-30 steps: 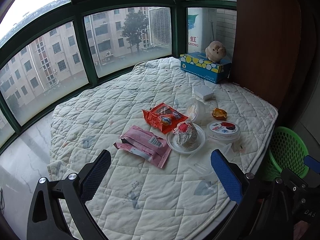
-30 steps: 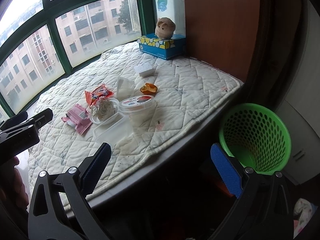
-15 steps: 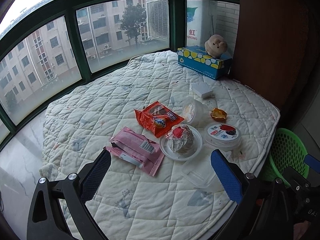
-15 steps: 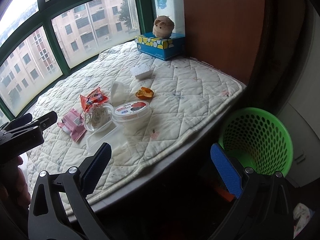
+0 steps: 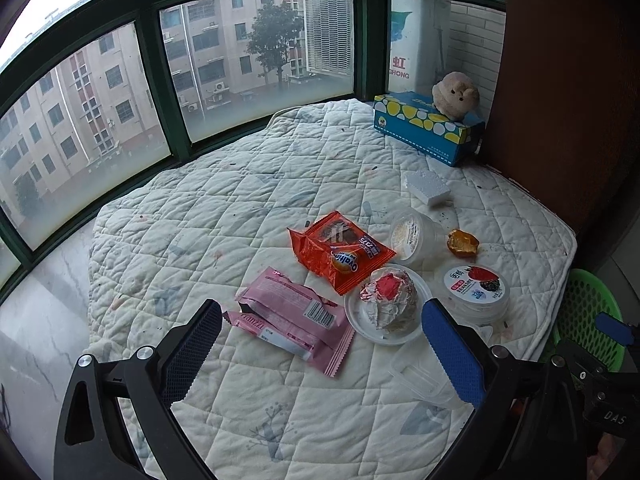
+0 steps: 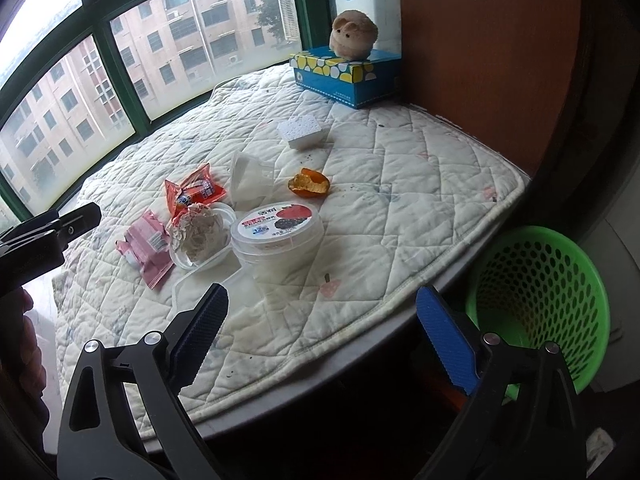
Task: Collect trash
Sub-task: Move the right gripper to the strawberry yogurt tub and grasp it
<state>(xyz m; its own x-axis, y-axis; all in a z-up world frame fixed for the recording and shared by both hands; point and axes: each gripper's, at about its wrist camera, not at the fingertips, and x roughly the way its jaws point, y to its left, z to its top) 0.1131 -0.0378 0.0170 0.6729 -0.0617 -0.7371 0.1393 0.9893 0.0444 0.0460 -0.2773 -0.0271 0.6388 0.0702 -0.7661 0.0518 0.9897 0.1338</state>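
Trash lies on a quilted pad (image 5: 224, 208): a pink wrapper (image 5: 294, 322), an orange snack bag (image 5: 340, 254), crumpled paper on a white lid (image 5: 387, 300), a yogurt tub (image 5: 476, 286), a clear cup on its side (image 5: 410, 236), an orange peel (image 5: 463, 242), a clear container (image 5: 420, 376). My left gripper (image 5: 320, 350) is open and empty, just short of the pink wrapper. My right gripper (image 6: 320, 332) is open and empty above the pad's front edge, short of the yogurt tub (image 6: 276, 230). A green basket (image 6: 540, 300) stands below on the right.
A blue tissue box (image 5: 426, 128) with a plush toy (image 5: 456, 96) sits at the back by a brown wall panel. A white foam block (image 5: 427, 188) lies in front of it. Windows curve round the left and back. The basket also shows in the left wrist view (image 5: 588, 316).
Both grippers have moved forward toward the trash, so the items look larger and nearer. Both stay open and empty. Nothing on the pad has moved.
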